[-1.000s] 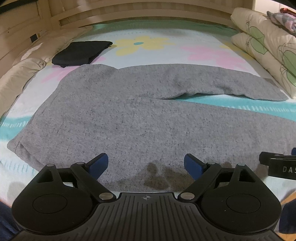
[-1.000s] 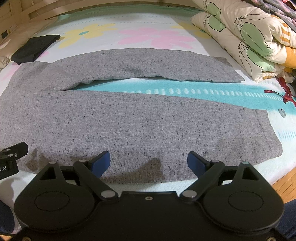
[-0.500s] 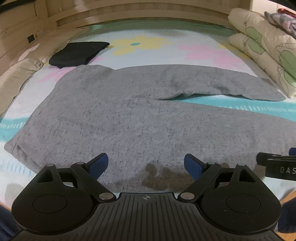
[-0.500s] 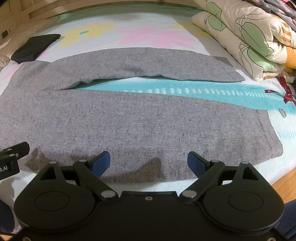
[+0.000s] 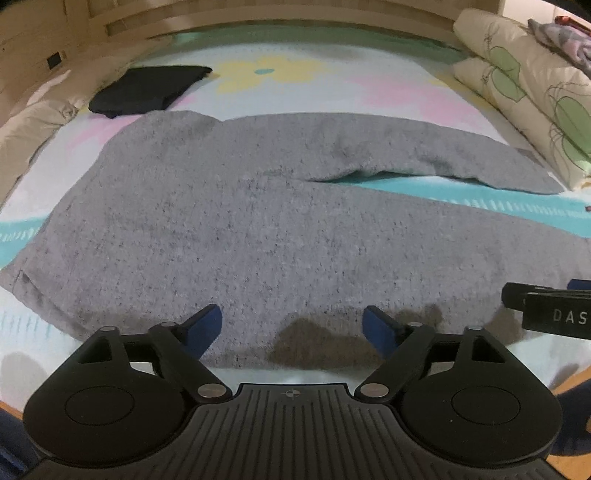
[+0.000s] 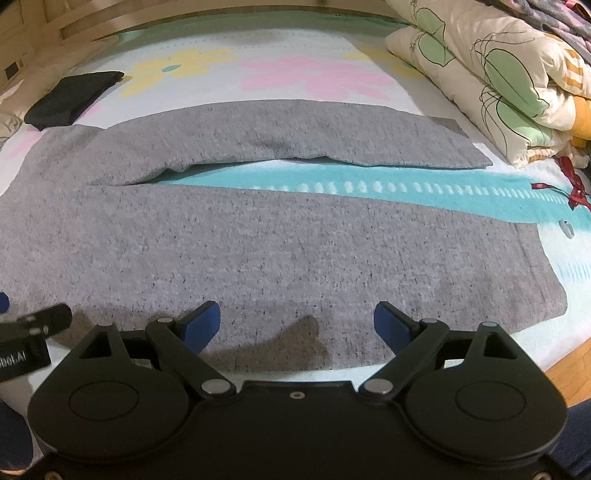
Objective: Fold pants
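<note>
One pair of grey sweatpants (image 5: pixel 229 221) lies spread flat on the flowered bedsheet (image 5: pixel 332 85), waistband toward 9 o'clock and both legs running toward 3 o'clock. The two legs part in a narrow V, with a teal strip of sheet showing between them.

In the left wrist view, the left gripper (image 5: pixel 291 328) hangs over the near hem of the seat and thigh, its two blue-tipped fingers (image 5: pixel 205 328) spread wide with nothing between them. The cloth fills the picture from 9 to 3 o'clock ahead of the tips; the near edge of the pants runs just under the fingers at 6 o'clock. Whether the tips touch the fabric cannot be told. The right gripper's side pokes in at 3 o'clock.

In the right wrist view, the right gripper (image 6: pixel 297 325) sits over the near edge of the closer leg (image 6: pixel 295 258), fingers likewise set wide apart and empty. The leg's cuff ends at about 3 o'clock; the farther leg (image 6: pixel 295 129) lies at 12 o'clock. Part of the left gripper shows at 9 o'clock.

Other things, counted: one folded black garment (image 6: pixel 70 99) at 10 o'clock, just beyond the waistband; one stack of folded quilts with a green leaf print (image 6: pixel 498 74) at 2 o'clock; one cream pillow (image 5: pixel 33 125) at 9 o'clock in the left view; a wooden bed frame (image 5: pixel 258 14) along 12 o'clock.
</note>
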### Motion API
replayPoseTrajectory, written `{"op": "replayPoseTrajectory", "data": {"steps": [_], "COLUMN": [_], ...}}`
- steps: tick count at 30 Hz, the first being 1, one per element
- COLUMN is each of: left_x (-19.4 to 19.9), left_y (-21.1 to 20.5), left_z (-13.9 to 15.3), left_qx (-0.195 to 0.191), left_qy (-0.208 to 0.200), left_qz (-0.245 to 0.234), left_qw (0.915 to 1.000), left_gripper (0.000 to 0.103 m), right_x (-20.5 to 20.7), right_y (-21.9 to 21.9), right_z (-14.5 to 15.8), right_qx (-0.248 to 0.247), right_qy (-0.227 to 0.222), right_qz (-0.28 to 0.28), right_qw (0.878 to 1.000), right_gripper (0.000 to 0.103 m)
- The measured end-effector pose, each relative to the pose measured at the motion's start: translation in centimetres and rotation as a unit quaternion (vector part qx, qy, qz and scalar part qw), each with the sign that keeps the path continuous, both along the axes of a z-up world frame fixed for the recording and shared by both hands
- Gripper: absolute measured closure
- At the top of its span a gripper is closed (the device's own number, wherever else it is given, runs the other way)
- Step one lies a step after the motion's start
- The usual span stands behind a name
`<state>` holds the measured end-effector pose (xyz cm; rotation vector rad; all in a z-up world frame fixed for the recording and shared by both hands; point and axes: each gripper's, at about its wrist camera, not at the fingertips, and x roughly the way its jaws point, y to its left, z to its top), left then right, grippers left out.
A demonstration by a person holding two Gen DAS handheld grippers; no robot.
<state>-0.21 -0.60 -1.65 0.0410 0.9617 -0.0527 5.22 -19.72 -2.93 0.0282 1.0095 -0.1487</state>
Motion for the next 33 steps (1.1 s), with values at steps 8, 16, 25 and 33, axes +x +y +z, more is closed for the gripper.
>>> {"op": "replayPoseTrajectory", "data": {"steps": [8, 16, 25, 33], "left_x": [-0.2, 0.0, 1.8, 7.0], "left_y": [0.2, -0.1, 0.4, -2.3], "left_z": [0.8, -0.3, 0.4, 3.2], "left_qx": [-0.009, 0.037, 0.000, 0.027], "left_qy": [0.022, -0.008, 0.028, -0.007], "left_qz": [0.017, 0.000, -0.006, -0.049], "left_qw": [0.9996, 0.9993, 0.9996, 0.9984], "left_gripper": [0.020, 0.020, 0.026, 0.026], "right_x": [0.0, -0.7, 0.3, 5.2], "right_y": [0.4, 0.9, -0.9, -7.7], "right_z": [0.6, -0.7, -2.5, 0.1], "right_qx": [0.004, -0.016, 0.011, 0.007], "right_qy": [-0.032, -0.074, -0.015, 0.010], "right_qz": [0.005, -0.019, -0.042, -0.098], "right_qw": [0.999, 0.997, 0.999, 0.995], "right_gripper": [0.013, 0.019, 0.034, 0.034]}}
